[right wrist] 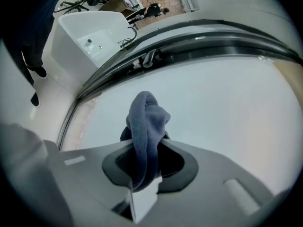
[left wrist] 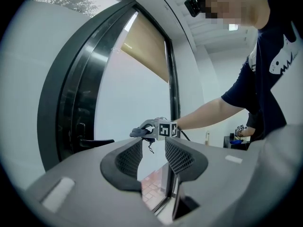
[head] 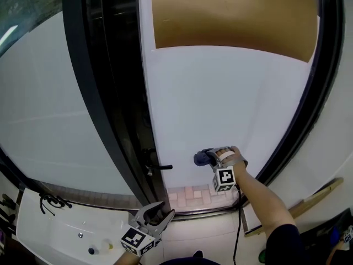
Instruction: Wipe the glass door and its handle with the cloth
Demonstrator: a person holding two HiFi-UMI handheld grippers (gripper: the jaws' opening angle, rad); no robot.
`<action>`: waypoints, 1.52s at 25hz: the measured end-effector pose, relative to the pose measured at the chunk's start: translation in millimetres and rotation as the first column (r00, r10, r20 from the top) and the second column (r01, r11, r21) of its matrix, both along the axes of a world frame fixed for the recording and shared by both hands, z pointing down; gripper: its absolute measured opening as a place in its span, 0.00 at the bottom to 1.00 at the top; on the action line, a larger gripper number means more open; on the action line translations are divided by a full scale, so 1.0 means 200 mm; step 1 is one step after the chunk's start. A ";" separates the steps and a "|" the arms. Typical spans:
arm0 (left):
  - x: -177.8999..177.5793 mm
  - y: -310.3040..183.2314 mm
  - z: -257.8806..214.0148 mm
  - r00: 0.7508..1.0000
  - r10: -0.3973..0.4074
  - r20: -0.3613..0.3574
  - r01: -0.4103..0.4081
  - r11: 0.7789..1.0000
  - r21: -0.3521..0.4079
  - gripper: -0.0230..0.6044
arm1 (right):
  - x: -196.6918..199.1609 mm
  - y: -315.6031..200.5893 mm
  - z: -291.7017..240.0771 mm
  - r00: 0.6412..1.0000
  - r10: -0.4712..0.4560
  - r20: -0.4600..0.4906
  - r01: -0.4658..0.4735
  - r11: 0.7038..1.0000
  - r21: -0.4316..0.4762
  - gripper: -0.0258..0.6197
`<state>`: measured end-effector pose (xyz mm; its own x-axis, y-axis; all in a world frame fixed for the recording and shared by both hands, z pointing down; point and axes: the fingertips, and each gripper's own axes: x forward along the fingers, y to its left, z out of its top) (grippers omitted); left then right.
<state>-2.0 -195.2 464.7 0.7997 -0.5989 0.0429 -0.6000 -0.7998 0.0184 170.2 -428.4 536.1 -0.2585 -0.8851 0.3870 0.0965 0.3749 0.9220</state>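
Clamping the cloth (right wrist: pixel 146 126): the right gripper (right wrist: pixel 149 167) has its jaws closed on a dark blue-grey bundle, with the pads spread only by the thickness of the fabric. The bunched free end sticks out past the jaw tips and sits at the frosted glass (head: pixel 220 104), low on the pane. Actual contact can't be confirmed from any view. The person's arm reaches in from the lower right.

The handle (head: pixel 160 167), a black lever, sits left of the cloth at about the same height. It is near the cloth but apart from it, on the door's dark edge beside the frame (head: pixel 105 93).

The left gripper (head: pixel 157 211) is held lower, near the door's bottom edge, and points toward the glass. Its jaws are moderately apart with nothing between them.

A tan blind (head: pixel 231 15) covers the top of the pane. A white basin (head: pixel 60 231) is at lower left.
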 end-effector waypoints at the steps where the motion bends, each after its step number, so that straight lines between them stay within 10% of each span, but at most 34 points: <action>1: 0.01 0.00 0.00 1.000 0.007 0.002 -0.007 1.000 0.000 0.27 | 0.07 0.00 0.00 1.000 0.024 0.002 -0.024 1.000 0.000 0.15; 18: 0.01 0.00 0.00 1.000 0.025 0.007 -0.025 1.000 0.001 0.27 | 0.54 0.03 -0.04 0.973 0.226 0.041 -0.226 0.974 -0.002 0.15; 28: -0.11 0.03 -0.01 1.000 -0.012 -0.002 0.012 1.000 0.000 0.27 | -0.27 0.18 -0.26 0.972 -0.045 0.230 0.042 0.999 0.015 0.15; 38: -0.28 0.07 -0.02 0.996 -0.093 -0.015 0.093 0.996 0.000 0.27 | -1.20 0.31 -0.36 0.895 -0.271 0.355 0.296 0.955 -0.017 0.15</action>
<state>-58.9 -181.2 461.5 0.7413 -0.6705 0.0306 -0.6712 -0.7408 0.0277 -68.9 -366.4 463.6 -0.6227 -0.7287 0.2851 -0.1114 0.4432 0.8895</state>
